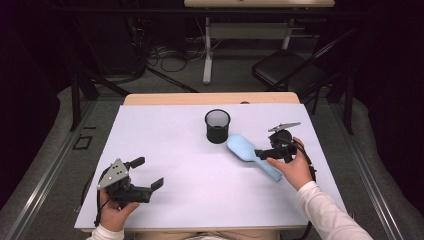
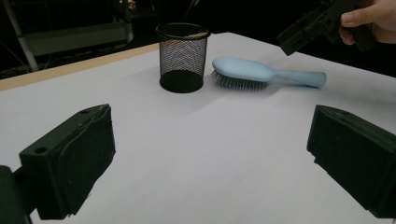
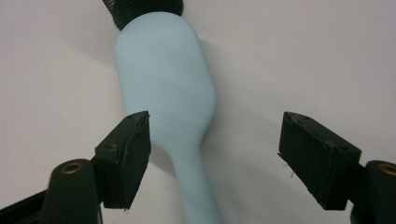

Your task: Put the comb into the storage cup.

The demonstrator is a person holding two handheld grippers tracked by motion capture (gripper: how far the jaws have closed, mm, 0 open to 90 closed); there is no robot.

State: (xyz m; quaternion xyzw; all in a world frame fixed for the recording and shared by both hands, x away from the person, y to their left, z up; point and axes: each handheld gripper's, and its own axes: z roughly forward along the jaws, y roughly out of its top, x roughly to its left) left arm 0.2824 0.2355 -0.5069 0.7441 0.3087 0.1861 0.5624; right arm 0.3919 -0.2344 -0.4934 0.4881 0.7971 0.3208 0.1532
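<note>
Light blue brush [image 1: 252, 155] lying bristles-down on the desk [image 1: 190, 170], head almost touching the cup [image 1: 217, 126], just to the cup's right and a bit nearer the person. Long axis running diagonally: head toward the cup, handle pointing away from it toward the desk's right front. In the left tool view, bristles [image 2: 238, 84] resting flat on the surface, smooth back up.

Probably a light, rigid plastic thing, easy to lift with one tool. Smooth rounded back looks slippery, and the head is too broad for a tidy pinch. Best spot to grab: the neck, or the handle just behind it, squeezed across the narrow width. Bristles likely springy, so no good as a grip surface.

Right tool [image 1: 274, 151] over the brush on the side away from the cup, jaws spread wide and not touching anything. From the right tool view, the neck [image 3: 187, 154] sitting between the jaws but off toward the left one, so worth a small shift to centre before closing. Cup base [image 3: 144, 11] peeking in just past the head.

Left tool [image 1: 148, 174] well away from the cup, near the desk's left front corner, also wide open with nothing in it, facing the cup and brush.

Cup: black mesh, upright, looks empty from above.
</note>
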